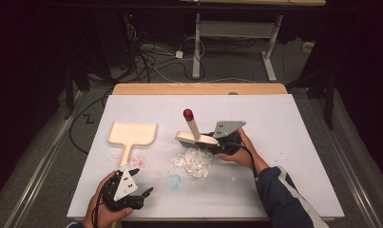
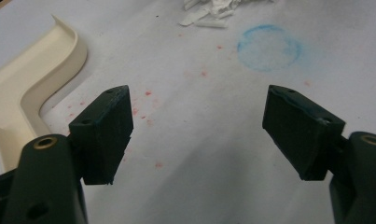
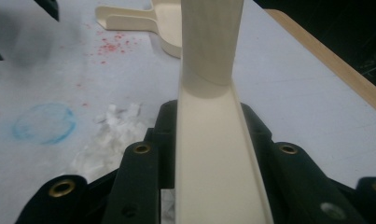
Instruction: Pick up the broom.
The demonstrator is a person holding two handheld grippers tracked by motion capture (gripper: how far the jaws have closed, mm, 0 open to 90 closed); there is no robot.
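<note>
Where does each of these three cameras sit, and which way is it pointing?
High view: above the person's side, looking forward and down on the table; both forearms, left gripper, right gripper.
Left gripper view: rides the left gripper, facing the tabletop between its open jaws; dustpan beside.
Right gripper view: rides the right gripper, looking along the brush clamped in its jaws.
Shared: the dustpan, paper scraps and blue chalk ring appear in all three.
</note>
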